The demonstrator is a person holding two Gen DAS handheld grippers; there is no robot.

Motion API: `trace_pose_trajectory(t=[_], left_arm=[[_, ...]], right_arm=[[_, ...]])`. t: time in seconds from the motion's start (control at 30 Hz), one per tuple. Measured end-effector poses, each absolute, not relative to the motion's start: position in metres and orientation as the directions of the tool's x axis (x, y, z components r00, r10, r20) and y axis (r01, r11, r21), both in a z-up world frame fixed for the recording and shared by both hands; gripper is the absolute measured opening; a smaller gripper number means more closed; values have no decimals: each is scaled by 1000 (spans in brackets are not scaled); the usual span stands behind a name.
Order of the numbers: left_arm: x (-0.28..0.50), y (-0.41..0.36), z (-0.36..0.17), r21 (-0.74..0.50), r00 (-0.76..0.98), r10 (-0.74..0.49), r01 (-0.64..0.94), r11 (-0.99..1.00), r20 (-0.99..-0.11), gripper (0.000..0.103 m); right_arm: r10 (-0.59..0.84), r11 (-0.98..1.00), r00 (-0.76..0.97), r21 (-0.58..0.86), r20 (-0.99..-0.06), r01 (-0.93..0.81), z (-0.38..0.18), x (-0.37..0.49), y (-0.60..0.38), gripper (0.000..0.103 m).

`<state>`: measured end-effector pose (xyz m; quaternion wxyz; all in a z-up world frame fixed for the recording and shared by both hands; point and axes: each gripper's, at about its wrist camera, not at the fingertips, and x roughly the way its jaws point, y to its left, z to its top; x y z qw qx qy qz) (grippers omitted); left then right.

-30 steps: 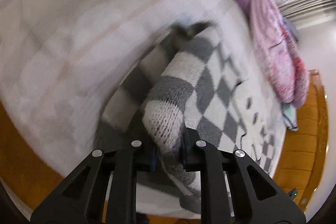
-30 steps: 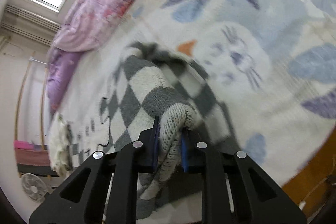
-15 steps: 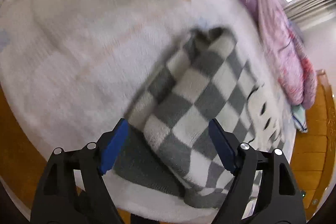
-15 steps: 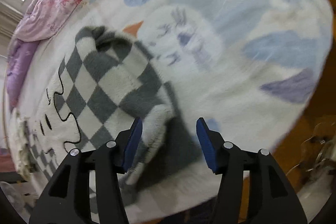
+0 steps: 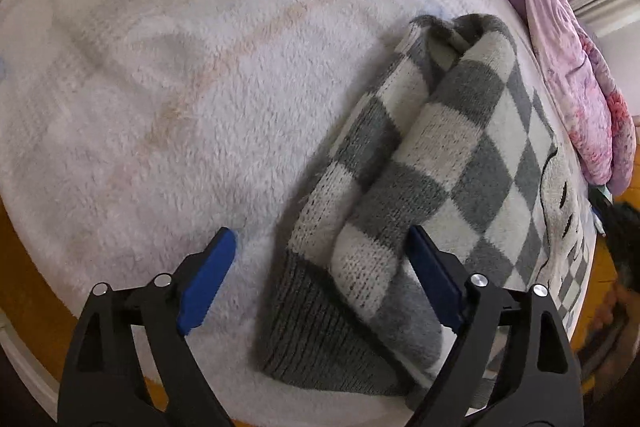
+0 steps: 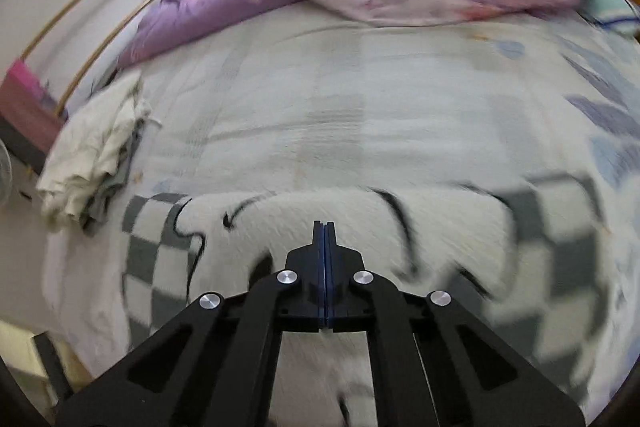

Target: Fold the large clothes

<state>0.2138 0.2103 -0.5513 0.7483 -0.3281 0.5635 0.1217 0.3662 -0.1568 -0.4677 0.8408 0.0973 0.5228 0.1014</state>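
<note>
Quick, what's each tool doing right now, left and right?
Left tool: open, holding nothing, over the checked sweater.
Right tool: closed, empty.

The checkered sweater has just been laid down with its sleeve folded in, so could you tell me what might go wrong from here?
1. The folded sleeve lies loose and bunched on the checkered sweater; it may slip open when the next fold lifts the body.
2. The left tool is open right around the grey cuff, so withdrawing carelessly could snag the knit.
3. The sweater lies near the bed edge; a tug could drag it off.
</note>
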Motion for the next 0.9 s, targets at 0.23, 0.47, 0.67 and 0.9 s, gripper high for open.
trace_pose_trajectory(t=[0.23, 0.47, 0.67, 0.9], left_arm=[[202, 216, -556, -412, 361, -239, -548, 728, -901, 87], [189, 213, -561, -439, 352, -286, -514, 736, -891, 87], [190, 216, -565, -460, 326, -332, -499, 735, -885, 85], [198, 216, -561, -493, 307, -390, -443, 749, -868, 40]], right_arm=[[227, 973, 368, 228, -902, -42, -507, 307, -142, 1], [267, 949, 311, 305, -912, 78, -518, 213, -147, 1], [246, 962, 249, 266, -937, 52, -527, 168, -139, 1], [288, 955, 344, 293, -894, -40, -488, 172, -117, 5]])
